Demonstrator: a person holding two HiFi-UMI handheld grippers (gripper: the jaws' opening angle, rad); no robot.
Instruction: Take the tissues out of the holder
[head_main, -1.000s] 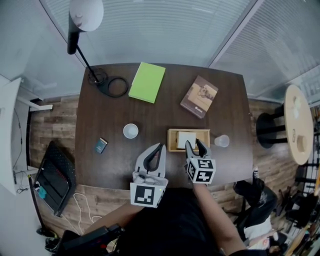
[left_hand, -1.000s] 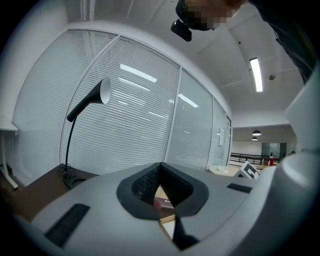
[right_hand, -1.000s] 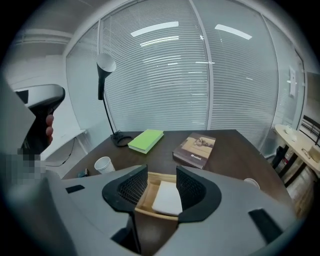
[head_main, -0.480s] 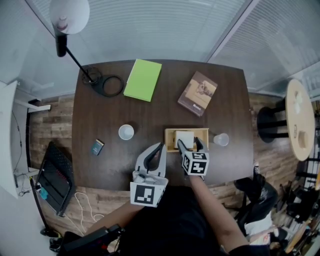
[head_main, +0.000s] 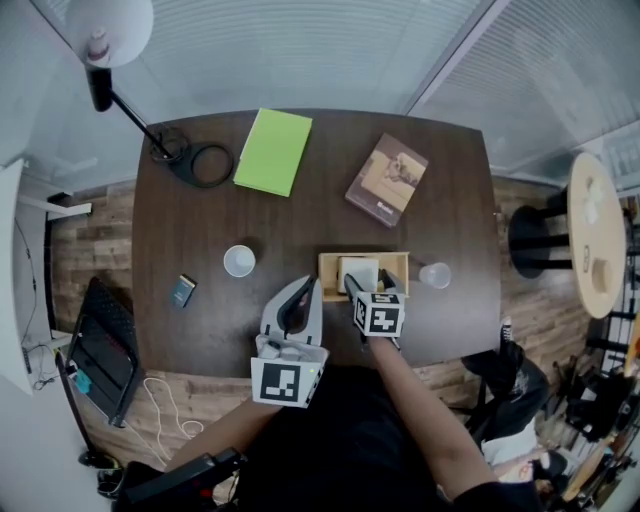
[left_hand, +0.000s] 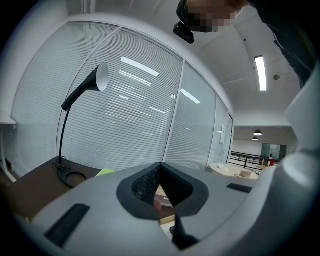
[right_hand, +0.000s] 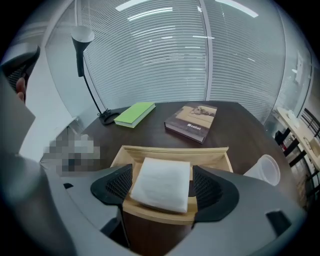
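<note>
One dark table (slatted blinds behind): left gripper closed, right gripper just opening astride tissues.

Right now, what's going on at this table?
A person works a gripper in each hand. The right gripper tilts down over the wooden tissue holder. Its jaws have just been opening and straddle the white tissue stack without pinching it. The left gripper is shut and empty, hovering beside it above the dark table. No tissues are out yet.
</note>
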